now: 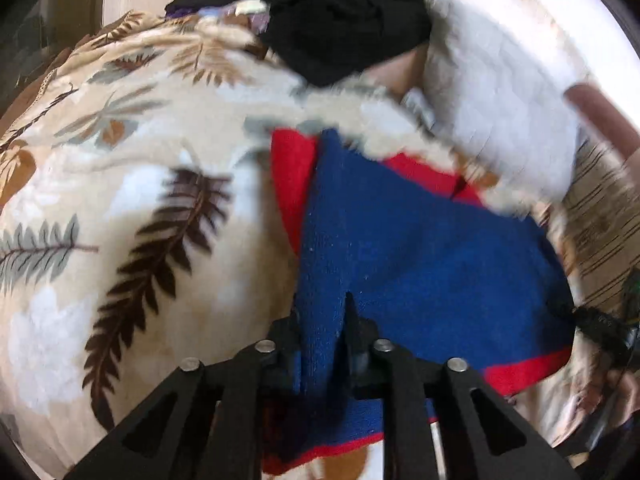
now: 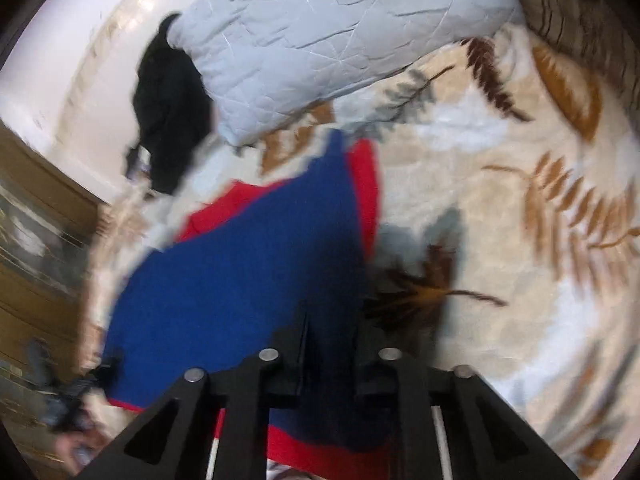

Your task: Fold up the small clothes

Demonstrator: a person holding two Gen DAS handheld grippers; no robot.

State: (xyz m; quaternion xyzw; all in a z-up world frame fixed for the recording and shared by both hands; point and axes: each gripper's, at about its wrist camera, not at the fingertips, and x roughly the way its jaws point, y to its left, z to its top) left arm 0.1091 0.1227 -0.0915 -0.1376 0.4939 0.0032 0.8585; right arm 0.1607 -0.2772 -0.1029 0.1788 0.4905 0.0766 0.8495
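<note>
Two grippers: left gripper (image 1: 322,312) pinches a fold of blue-and-red knit garment (image 1: 420,248)
Right gripper (image 2: 332,320): jaws partly apart, straddling that garment's edge, grip unclear
Underneath: leaf-print cream fleece blanket (image 1: 120,160)

A bed is covered by a cream plush blanket (image 1: 132,184) printed with brown and grey leaves. On it are laid a blue-and-red knitted garment (image 1: 420,248), a black crumpled cloth (image 1: 344,20) and a pale quilted pillow (image 2: 320,28).

Leaf-print blanket (image 1: 120,200) on bed, pale quilted pillow (image 2: 320,32), white wall (image 2: 60,60), wooden furniture (image 2: 36,280)
</note>
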